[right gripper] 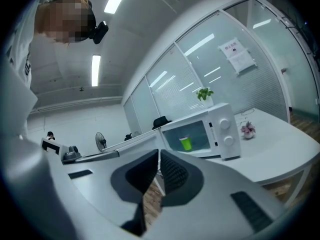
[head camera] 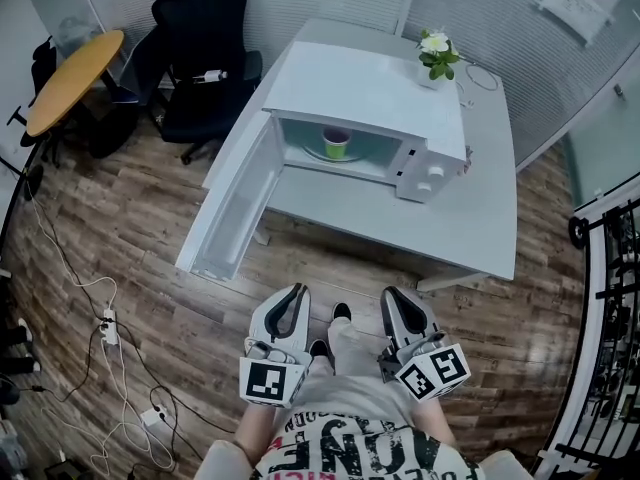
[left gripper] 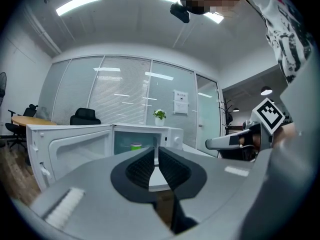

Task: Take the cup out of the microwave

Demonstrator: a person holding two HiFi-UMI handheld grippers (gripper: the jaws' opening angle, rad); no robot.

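Note:
A white microwave (head camera: 372,93) stands on a white table (head camera: 470,218) with its door (head camera: 235,203) swung wide open to the left. Inside it, a green cup (head camera: 336,145) sits upright on the turntable; the cup (left gripper: 136,146) shows in the left gripper view, and the cup (right gripper: 186,143) also shows in the right gripper view. My left gripper (head camera: 292,295) and right gripper (head camera: 397,300) are held close to my body, well short of the table, both pointing toward the microwave. Both are shut with nothing between the pads.
A potted plant (head camera: 436,56) stands on top of the microwave. A black office chair (head camera: 200,48) and a round wooden table (head camera: 75,78) are at the far left. Cables and power strips (head camera: 108,328) lie on the wooden floor at left. A small flower (right gripper: 247,129) rests on the table.

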